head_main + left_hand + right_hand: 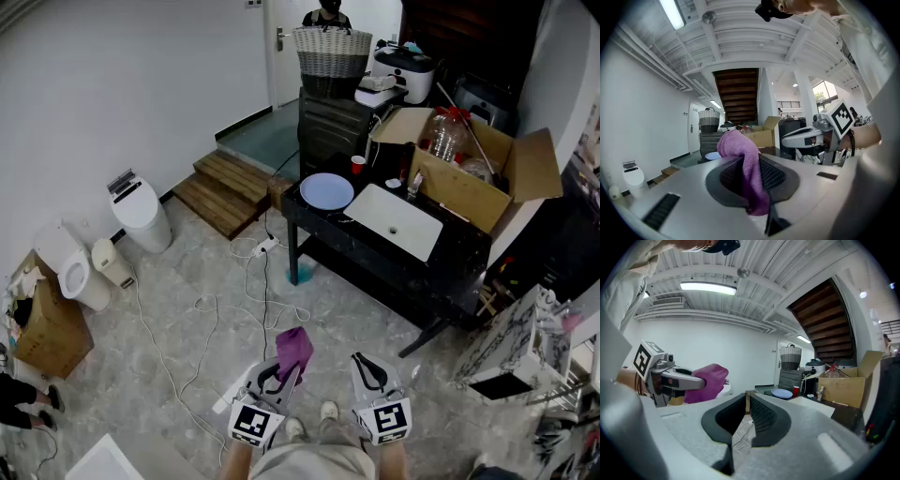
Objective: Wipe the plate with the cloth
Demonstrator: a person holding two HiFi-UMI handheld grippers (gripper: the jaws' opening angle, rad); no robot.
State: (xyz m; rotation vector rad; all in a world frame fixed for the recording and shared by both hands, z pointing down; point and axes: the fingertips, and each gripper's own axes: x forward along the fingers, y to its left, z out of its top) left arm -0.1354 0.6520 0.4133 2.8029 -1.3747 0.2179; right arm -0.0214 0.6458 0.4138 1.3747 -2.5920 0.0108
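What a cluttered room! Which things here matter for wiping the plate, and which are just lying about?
For the job: purple cloth, clamped in the left gripper; blue plate on the black table.
Lying about: red cup, cardboard box, wicker basket, white basin, floor cables.

The plate (326,191) lies on the table (464,258), left of the sink (394,221), before the basket (331,52).

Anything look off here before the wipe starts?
Loose white cables and a power strip sprawl over the floor before the black table, a trip risk. Otherwise fine: plate flat on the table corner, cloth pinched in the left claw.
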